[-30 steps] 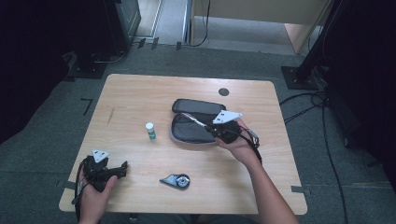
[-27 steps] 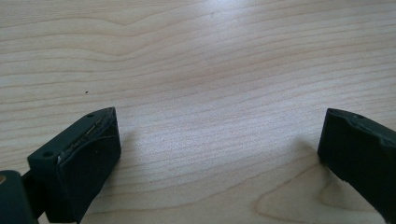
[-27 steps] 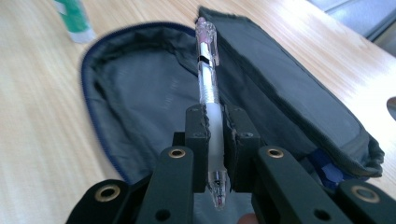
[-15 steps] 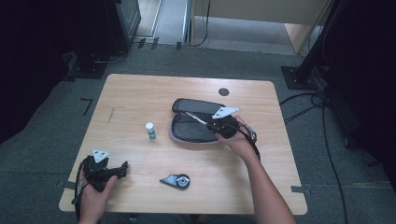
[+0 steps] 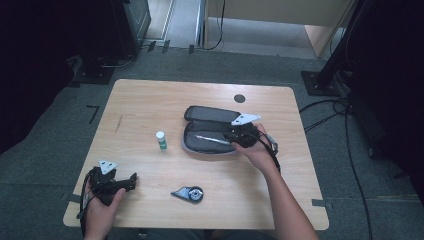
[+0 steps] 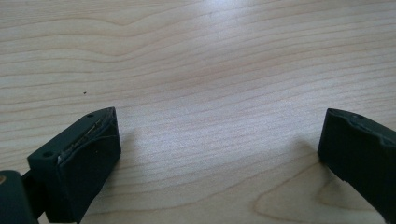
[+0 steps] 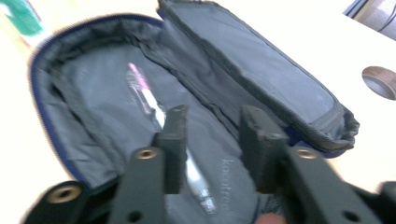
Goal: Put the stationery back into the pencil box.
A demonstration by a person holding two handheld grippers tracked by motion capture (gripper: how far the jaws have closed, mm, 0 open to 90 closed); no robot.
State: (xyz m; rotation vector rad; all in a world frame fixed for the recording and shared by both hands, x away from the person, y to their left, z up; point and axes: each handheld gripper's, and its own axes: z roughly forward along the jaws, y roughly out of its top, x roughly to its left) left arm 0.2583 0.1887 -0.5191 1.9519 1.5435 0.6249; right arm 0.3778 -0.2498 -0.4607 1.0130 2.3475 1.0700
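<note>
So the pencil case (image 5: 210, 136) was lying open, unzipped, a bit right of the middle of the wooden table (image 5: 150, 105), lid flap folded back toward the far edge. A pen (image 5: 212, 139) was lying inside on the grey lining, roughly along the length of the case. In the right gripper view the pen (image 7: 154, 112) ran from the pinkish tip further in to the clear end down under the jaws.

The right gripper (image 5: 236, 135) was over the right end of the case, hand wrapped around it. From its own camera, the right gripper (image 7: 212, 140) had its jaws parted with a narrow gap. The pen sat just below and beside the left jaw, not pinched, so nothing was gripped. The picture's a bit blurry, so I couldn't tell if a jaw was touching the pen.

The left gripper (image 5: 131, 180) was way over at the near left corner of the table, resting in the hand, well apart from the case. Its own view showed the left gripper (image 6: 219, 154) spread wide over bare wood, holding nothing.

Also on the table: a small glue stick (image 5: 161, 140) with a green label standing just left of the case, and a tape dispenser (image 5: 189, 193) near the front edge, between the two hands.
</note>
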